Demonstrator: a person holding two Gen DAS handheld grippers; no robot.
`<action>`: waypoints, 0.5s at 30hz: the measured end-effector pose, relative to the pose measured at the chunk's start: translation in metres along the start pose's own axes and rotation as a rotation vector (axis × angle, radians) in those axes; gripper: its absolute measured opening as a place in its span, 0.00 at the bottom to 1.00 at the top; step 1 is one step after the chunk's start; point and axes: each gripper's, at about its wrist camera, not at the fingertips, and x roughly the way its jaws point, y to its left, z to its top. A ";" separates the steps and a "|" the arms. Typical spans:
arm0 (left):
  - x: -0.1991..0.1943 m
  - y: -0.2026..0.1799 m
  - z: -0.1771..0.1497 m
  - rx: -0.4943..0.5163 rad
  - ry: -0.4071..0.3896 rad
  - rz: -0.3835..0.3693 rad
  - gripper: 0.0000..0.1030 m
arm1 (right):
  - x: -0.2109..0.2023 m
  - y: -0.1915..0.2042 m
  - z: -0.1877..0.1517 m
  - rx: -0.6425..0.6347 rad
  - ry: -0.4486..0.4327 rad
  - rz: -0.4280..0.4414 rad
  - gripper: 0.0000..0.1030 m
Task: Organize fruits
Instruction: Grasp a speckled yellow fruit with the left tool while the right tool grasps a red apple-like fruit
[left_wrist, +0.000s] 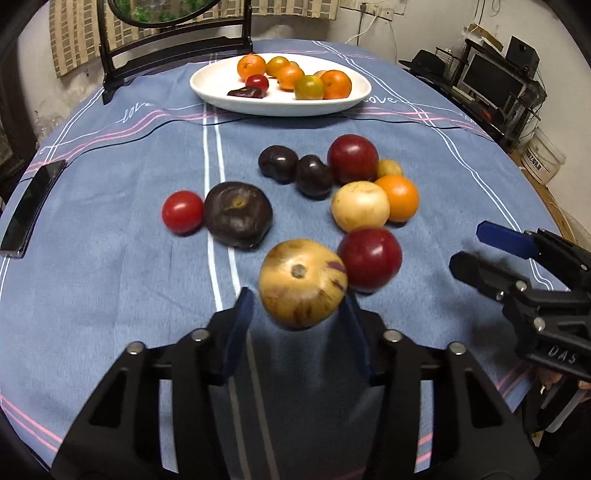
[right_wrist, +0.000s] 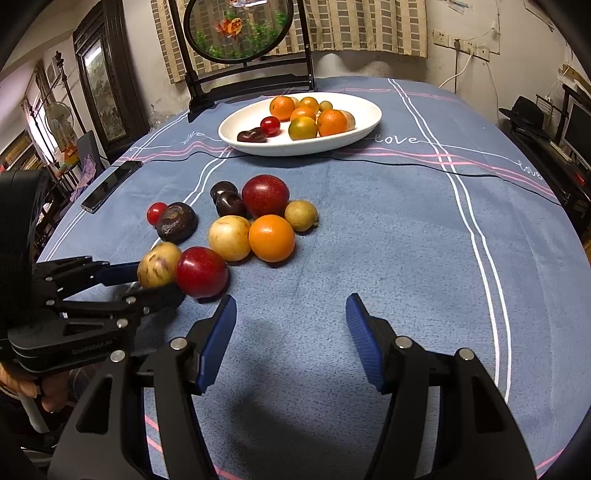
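Note:
A yellow-brown streaked fruit (left_wrist: 302, 283) sits between the blue pads of my left gripper (left_wrist: 297, 300), which is shut on it just above the blue cloth. The right wrist view shows the same fruit (right_wrist: 159, 263) in the left gripper (right_wrist: 157, 282), touching a red plum (right_wrist: 201, 271). More loose fruit lies beyond: a pale yellow fruit (left_wrist: 360, 206), an orange (left_wrist: 399, 197), a wrinkled dark fruit (left_wrist: 238, 214), a small tomato (left_wrist: 183, 211), two dark plums (left_wrist: 295, 171) and a big red plum (left_wrist: 352, 158). My right gripper (right_wrist: 291, 301) stands open over bare cloth.
A white oval plate (left_wrist: 221, 96) at the back holds several oranges, a tomato and a dark fruit. A black phone (left_wrist: 31, 206) lies at the table's left edge. A dark-framed round screen (right_wrist: 236, 29) stands behind the plate. A thin black cable (right_wrist: 461, 173) crosses the cloth.

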 end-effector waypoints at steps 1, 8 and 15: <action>0.000 0.000 0.001 -0.001 -0.001 -0.008 0.41 | 0.001 0.001 0.000 -0.002 0.003 0.001 0.60; -0.014 0.006 0.000 0.021 -0.047 0.001 0.39 | 0.005 0.017 0.004 -0.043 0.017 0.021 0.60; -0.027 0.029 -0.004 -0.030 -0.068 0.016 0.39 | 0.022 0.049 0.009 -0.114 0.057 0.064 0.60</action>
